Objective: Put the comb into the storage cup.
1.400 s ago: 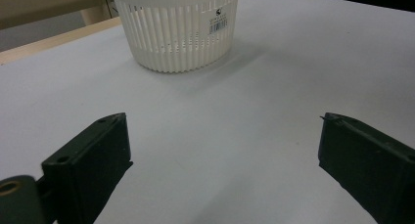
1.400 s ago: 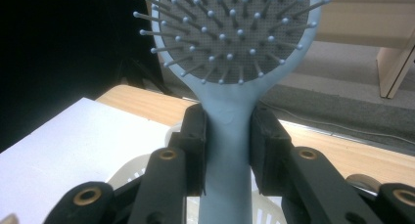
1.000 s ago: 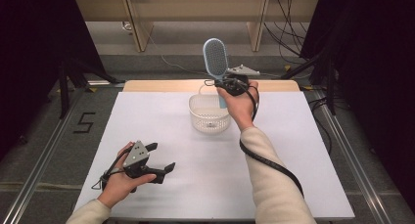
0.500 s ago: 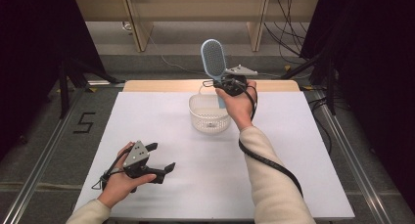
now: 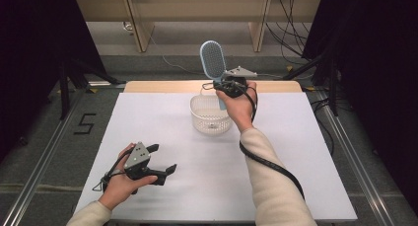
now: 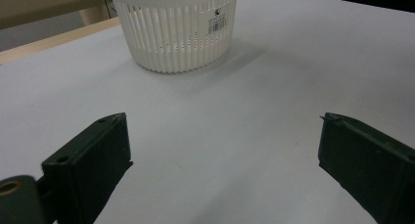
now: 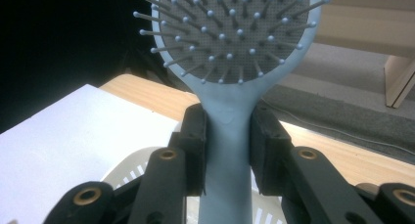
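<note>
A light blue hairbrush stands upright above the white slatted basket at the table's far middle. My right gripper is shut on its handle, just below the bristled head. In the right gripper view the jaws clamp the hairbrush handle from both sides, with the basket rim below. My left gripper rests open near the table's front left, nothing between its fingers. In the left gripper view its jaws stand wide apart, my left gripper facing the basket.
The white table has a wooden strip along its far edge. Cables lie on the floor behind it. A dark stand rises at the left and another at the right.
The right gripper has drifted slightly left with the hairbrush. The left gripper has not moved.
</note>
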Action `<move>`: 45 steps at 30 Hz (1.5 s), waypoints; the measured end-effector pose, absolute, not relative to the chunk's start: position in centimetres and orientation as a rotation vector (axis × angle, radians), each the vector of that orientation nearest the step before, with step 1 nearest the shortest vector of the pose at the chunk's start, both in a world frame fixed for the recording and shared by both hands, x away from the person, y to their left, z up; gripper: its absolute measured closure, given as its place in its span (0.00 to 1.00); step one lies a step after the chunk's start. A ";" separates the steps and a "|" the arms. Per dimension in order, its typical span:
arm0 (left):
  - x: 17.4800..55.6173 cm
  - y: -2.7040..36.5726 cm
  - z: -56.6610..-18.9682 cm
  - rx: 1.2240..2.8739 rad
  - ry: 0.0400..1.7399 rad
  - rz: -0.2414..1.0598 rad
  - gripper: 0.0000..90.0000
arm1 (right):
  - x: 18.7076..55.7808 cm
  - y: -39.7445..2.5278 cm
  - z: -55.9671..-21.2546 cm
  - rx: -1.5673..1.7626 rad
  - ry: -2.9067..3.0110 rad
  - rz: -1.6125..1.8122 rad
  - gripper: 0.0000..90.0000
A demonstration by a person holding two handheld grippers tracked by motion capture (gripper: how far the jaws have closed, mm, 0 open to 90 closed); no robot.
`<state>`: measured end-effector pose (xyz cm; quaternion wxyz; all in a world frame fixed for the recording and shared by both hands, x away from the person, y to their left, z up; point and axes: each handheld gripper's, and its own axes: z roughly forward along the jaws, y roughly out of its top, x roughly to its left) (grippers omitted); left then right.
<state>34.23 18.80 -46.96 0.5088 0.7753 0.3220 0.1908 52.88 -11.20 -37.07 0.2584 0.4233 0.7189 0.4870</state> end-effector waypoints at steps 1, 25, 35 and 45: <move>34.2 18.8 -47.0 1.868 0.775 0.460 0.05 | 52.9 -11.2 -37.1 1.153 1.953 1.316 0.79; 34.2 18.8 -47.0 1.867 0.774 0.461 0.05 | 52.9 -11.0 -37.8 1.151 1.962 1.315 0.79; 34.2 18.8 -47.0 1.867 0.772 0.462 0.05 | 52.8 -10.9 -38.0 1.148 1.970 1.309 0.79; 34.2 18.8 -47.0 1.868 0.771 0.461 0.05 | 52.8 -10.8 -38.3 1.129 1.980 1.297 0.79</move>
